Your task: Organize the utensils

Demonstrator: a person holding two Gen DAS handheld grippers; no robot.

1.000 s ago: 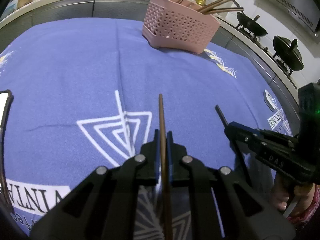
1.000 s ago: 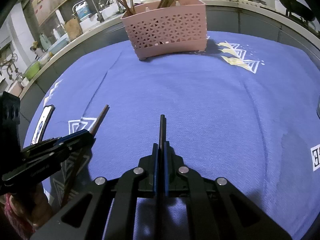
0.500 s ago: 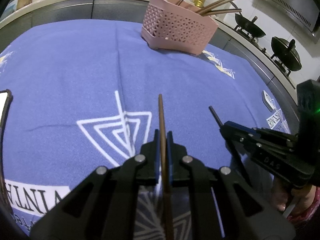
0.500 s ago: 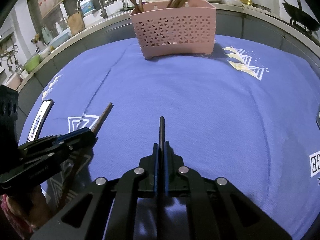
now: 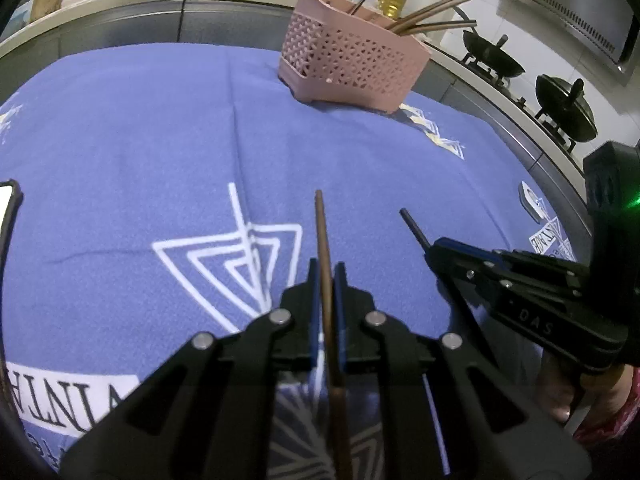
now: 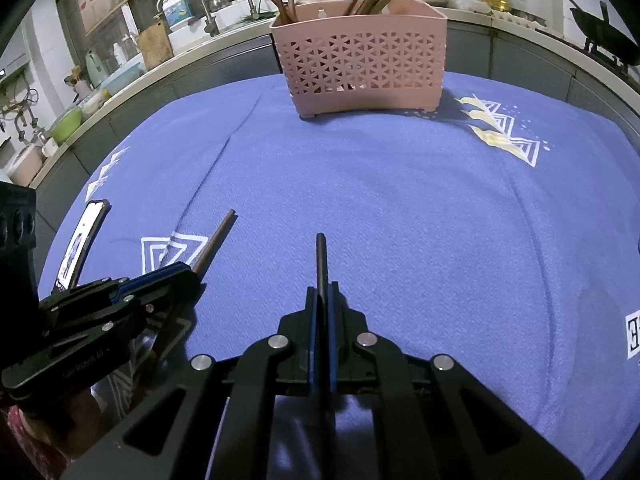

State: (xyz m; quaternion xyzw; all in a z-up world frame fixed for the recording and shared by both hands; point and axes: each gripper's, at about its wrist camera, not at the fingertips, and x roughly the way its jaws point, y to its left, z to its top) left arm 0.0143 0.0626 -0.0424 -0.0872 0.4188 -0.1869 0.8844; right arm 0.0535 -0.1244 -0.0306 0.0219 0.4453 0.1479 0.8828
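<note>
My left gripper (image 5: 327,270) is shut on a brown chopstick (image 5: 322,228) that sticks out ahead of the jaws, above the blue cloth. My right gripper (image 6: 321,294) is shut on a black chopstick (image 6: 321,254), which also points forward. Each gripper shows in the other's view: the right gripper (image 5: 438,246) with its black chopstick (image 5: 414,226) at the right, the left gripper (image 6: 188,270) with its brown chopstick (image 6: 216,240) at the left. A pink lattice basket (image 6: 362,60) holding several chopsticks stands at the far side of the table; the same basket (image 5: 352,68) appears in the left wrist view.
A blue cloth (image 6: 400,200) with white triangle prints covers the table. A phone (image 6: 82,240) lies at its left edge. Woks (image 5: 566,110) sit on a stove to the right, and a sink counter with bottles runs behind the basket. A person's hand (image 5: 560,388) holds the right gripper.
Both grippers keep their hold on the chopsticks. The right gripper has turned slightly, so the basket now sits more centred and nearer in its view. The left gripper has not moved.
</note>
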